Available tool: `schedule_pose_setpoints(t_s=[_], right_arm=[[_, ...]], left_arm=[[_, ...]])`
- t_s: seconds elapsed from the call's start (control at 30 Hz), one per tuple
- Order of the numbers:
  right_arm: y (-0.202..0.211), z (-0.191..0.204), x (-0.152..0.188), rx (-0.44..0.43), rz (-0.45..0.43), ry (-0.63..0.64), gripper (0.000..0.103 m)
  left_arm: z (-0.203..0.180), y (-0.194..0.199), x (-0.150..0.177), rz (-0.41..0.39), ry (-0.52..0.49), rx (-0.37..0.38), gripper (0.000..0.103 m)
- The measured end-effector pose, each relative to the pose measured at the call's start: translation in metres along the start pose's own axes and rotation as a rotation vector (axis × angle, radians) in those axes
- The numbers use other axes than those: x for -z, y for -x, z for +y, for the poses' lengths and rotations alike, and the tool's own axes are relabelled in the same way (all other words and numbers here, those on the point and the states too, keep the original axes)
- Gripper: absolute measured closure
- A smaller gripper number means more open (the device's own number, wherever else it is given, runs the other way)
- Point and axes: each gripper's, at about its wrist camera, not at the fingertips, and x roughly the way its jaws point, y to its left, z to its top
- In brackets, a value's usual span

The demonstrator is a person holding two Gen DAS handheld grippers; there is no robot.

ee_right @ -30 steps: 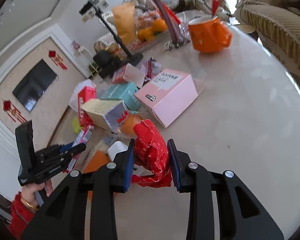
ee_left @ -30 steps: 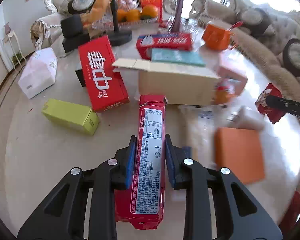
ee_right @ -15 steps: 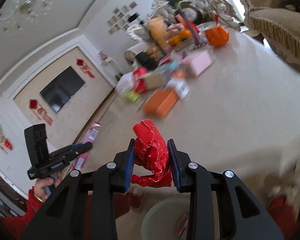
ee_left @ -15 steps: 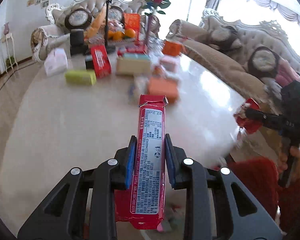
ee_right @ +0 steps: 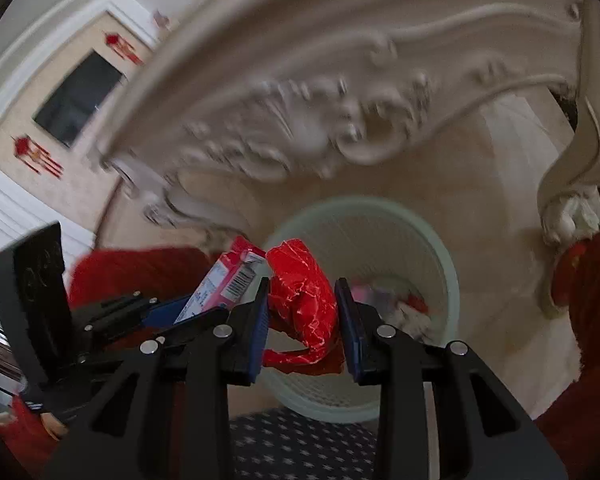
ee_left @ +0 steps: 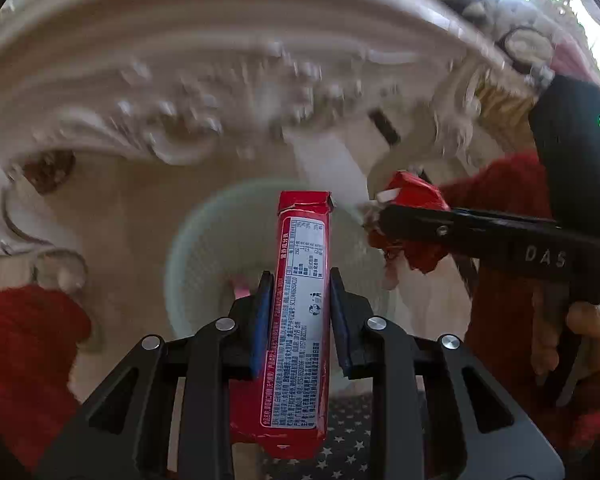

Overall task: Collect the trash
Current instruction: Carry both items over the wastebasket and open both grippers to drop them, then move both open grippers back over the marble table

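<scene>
Two pieces are clamped above the waste basket point(ee_right: 440, 264): your left gripper point(ee_left: 298, 312) grips the red carton point(ee_left: 300, 320), your right gripper point(ee_right: 302, 320) the crumpled red wrapper point(ee_right: 304, 300). Release both; some trash already lies inside.

It was a home's living room. A carved cream table edge point(ee_right: 340, 92) arched across the top of the frame, a wall-mounted TV point(ee_right: 78, 98) with red ornaments point(ee_right: 36, 156) showed at upper left, and a mesh bin point(ee_right: 380, 240) stood on glossy floor tiles point(ee_right: 500, 160).
</scene>
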Motion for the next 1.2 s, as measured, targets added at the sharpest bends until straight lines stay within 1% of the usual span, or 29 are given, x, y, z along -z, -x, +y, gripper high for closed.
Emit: schedule_pose_setpoints(t_s=[0.03, 0.13, 0.17, 0.2, 0.23, 0.27, 0.3, 0.37, 0.47, 0.57, 0.67, 0.87, 1.0, 1.1, 1.2], right_arm=[[-0.004, 0.000, 0.001, 0.007, 0.012, 0.006, 0.073], [-0.005, 0.007, 0.000, 0.027, 0.011, 0.047, 0.072], [-0.008, 0.008, -0.001, 0.029, 0.015, 0.058, 0.072], [-0.011, 0.007, 0.001, 0.034, 0.022, 0.061, 0.066], [-0.015, 0.008, 0.004, 0.050, 0.032, 0.066, 0.048], [-0.018, 0.010, 0.006, 0.076, 0.029, 0.074, 0.041], [-0.019, 0.012, 0.005, 0.111, 0.020, 0.090, 0.033], [-0.021, 0.014, 0.006, 0.133, 0.020, 0.102, 0.032], [-0.027, 0.008, 0.009, 0.142, 0.038, 0.086, 0.032], [-0.033, 0.004, 0.008, 0.148, 0.057, 0.066, 0.032], [-0.031, -0.001, 0.008, 0.150, 0.062, 0.046, 0.032], [-0.029, -0.004, 0.008, 0.143, 0.059, 0.019, 0.032], [-0.024, -0.003, 0.008, 0.130, 0.044, 0.033, 0.032], [-0.015, -0.001, 0.008, 0.091, 0.017, 0.035, 0.032], [0.015, -0.001, 0.004, 0.025, -0.076, 0.021, 0.032]], left_arm=[[0.000, -0.008, 0.002, 0.019, -0.003, -0.006, 0.075], [0.005, -0.017, 0.004, 0.028, 0.028, -0.003, 0.075], [0.011, -0.021, 0.002, 0.037, 0.061, 0.001, 0.072], [0.014, -0.023, 0.003, 0.047, 0.087, -0.009, 0.065], [0.019, -0.025, 0.004, 0.055, 0.115, -0.035, 0.027], [0.021, -0.028, 0.004, 0.059, 0.131, -0.059, 0.015], [0.023, -0.030, 0.005, 0.057, 0.142, -0.067, 0.015], [0.028, -0.033, 0.007, 0.059, 0.162, -0.069, 0.015], [0.034, -0.034, 0.007, 0.062, 0.176, -0.073, 0.015], [0.040, -0.041, 0.009, 0.084, 0.190, -0.077, 0.015], [0.042, -0.046, 0.009, 0.103, 0.205, -0.081, 0.015], [0.045, -0.047, 0.012, 0.110, 0.212, -0.079, 0.015], [0.044, -0.044, 0.012, 0.098, 0.206, -0.078, 0.015], [0.042, -0.035, 0.011, 0.064, 0.201, -0.065, 0.015], [0.038, -0.012, 0.010, -0.003, 0.190, -0.030, 0.015]])
